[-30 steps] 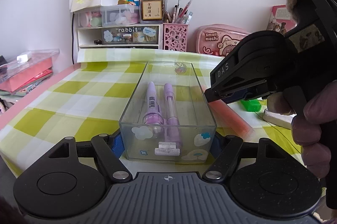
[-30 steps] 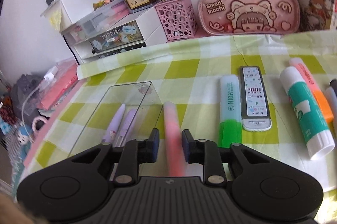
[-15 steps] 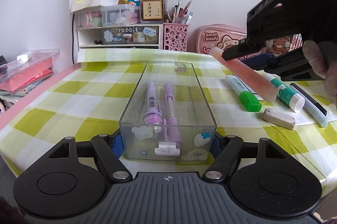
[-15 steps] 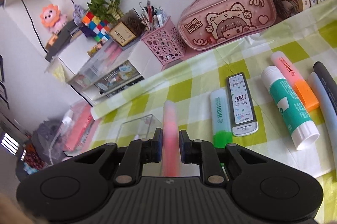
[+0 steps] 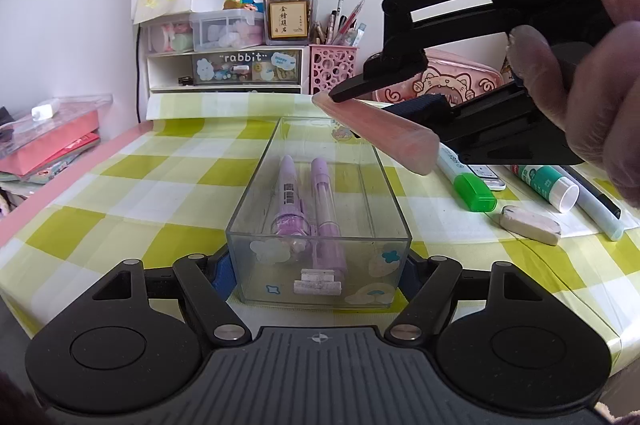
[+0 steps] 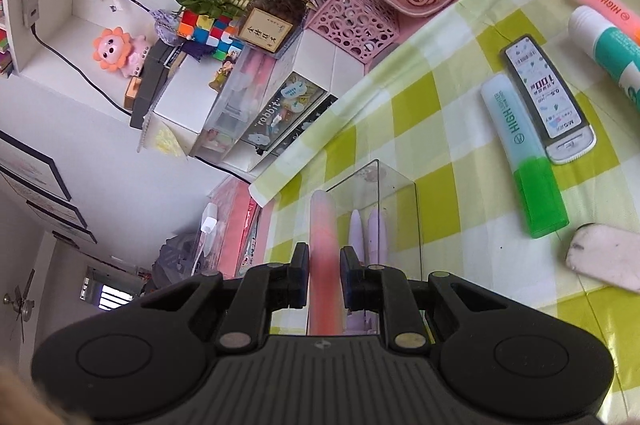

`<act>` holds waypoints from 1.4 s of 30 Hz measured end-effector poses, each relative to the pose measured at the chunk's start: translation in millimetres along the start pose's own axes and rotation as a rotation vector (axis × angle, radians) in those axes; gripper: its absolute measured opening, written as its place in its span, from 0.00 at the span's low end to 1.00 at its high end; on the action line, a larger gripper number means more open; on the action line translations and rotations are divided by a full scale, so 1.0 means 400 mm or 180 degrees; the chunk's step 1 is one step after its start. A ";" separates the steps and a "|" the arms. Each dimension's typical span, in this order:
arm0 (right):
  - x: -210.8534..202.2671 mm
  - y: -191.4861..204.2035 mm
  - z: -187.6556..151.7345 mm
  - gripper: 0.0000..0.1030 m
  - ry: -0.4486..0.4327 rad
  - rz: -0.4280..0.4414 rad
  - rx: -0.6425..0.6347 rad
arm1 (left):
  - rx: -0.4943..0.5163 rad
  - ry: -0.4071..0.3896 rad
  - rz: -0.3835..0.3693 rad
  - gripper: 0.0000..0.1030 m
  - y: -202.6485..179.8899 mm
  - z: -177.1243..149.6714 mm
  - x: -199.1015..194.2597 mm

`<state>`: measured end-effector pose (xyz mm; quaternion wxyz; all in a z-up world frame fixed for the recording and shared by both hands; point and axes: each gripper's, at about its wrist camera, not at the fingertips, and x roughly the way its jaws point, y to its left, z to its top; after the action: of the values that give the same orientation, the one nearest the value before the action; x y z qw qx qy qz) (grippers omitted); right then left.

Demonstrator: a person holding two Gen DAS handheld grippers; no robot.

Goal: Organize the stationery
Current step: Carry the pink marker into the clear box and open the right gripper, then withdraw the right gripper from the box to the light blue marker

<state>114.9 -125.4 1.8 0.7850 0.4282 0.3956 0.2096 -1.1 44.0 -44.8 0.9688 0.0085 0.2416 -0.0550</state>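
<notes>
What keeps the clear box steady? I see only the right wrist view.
Observer: The left gripper is shut on the near end of the clear box.
Operator: Is my pink marker inside the box?
Observer: No. The pink marker hangs tilted in the air, near the far right corner.
Operator: Is the near end of the box free?
Observer: No, small pale pieces lie there.

A clear, glossy plastic rectangular box (image 5: 320, 193) sits on the smooth yellow-green checked cloth of the tabletop (image 5: 132, 193); the matt pink translucent plastic pen (image 5: 376, 133) looks frosted.
</notes>
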 end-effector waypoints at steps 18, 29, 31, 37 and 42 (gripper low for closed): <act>0.091 0.031 0.007 0.19 0.0089 -0.0348 0.0004 | -0.0003 -0.0007 -0.0001 0.71 0.001 0.001 0.001; 0.086 0.033 0.006 0.22 0.0121 -0.0315 -0.0126 | -0.0003 -0.0007 0.0000 0.71 0.001 0.001 0.001; 0.076 0.035 0.007 0.25 0.0093 -0.0295 -0.0158 | -0.0003 -0.0007 0.0000 0.71 0.001 0.001 0.001; 0.021 0.039 0.034 0.31 -0.0009 -0.0275 -0.0218 | 0.0003 -0.0010 0.0021 0.71 -0.002 0.001 0.005; -0.097 0.029 0.070 0.45 -0.0477 -0.0376 -0.0453 | 0.0002 -0.0014 0.0040 0.71 -0.006 0.001 0.009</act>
<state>114.2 -159.2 37.6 0.8518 0.3618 0.3445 0.1579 1.8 41.4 -46.1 0.9696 0.0102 0.2394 -0.0490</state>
